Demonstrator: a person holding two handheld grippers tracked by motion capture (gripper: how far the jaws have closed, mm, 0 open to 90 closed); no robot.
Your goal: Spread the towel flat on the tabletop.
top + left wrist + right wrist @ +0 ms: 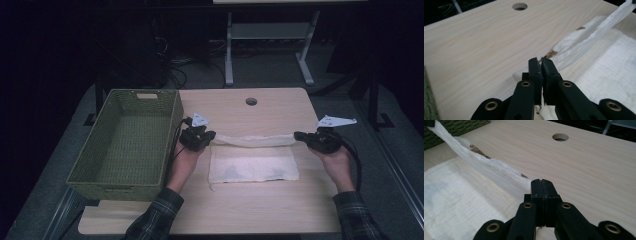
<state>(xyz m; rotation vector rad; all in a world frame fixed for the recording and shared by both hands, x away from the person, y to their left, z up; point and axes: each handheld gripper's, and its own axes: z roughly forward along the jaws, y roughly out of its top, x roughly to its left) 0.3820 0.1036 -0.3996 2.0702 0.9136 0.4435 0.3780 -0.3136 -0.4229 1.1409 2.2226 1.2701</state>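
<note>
A white cloth point(252, 167) lies on the light wooden table point(260, 107), its far edge lifted and stretched taut between both grippers. My left gripper point(210, 136) is shut on the cloth's far left corner point(564, 58), beside the basket. My right gripper point(298, 135) is shut on the far right corner point(506, 176). The raised edge point(252, 140) hangs a little above the table while the near half stays flat. Brown marks show on the cloth's underside in both gripper views.
A green woven basket point(125, 142) stands on the table's left side, close to my left hand. A round hole point(251, 101) sits near the table's far edge. Beyond the table, a white desk frame point(270, 40) and cables lie on the dark floor.
</note>
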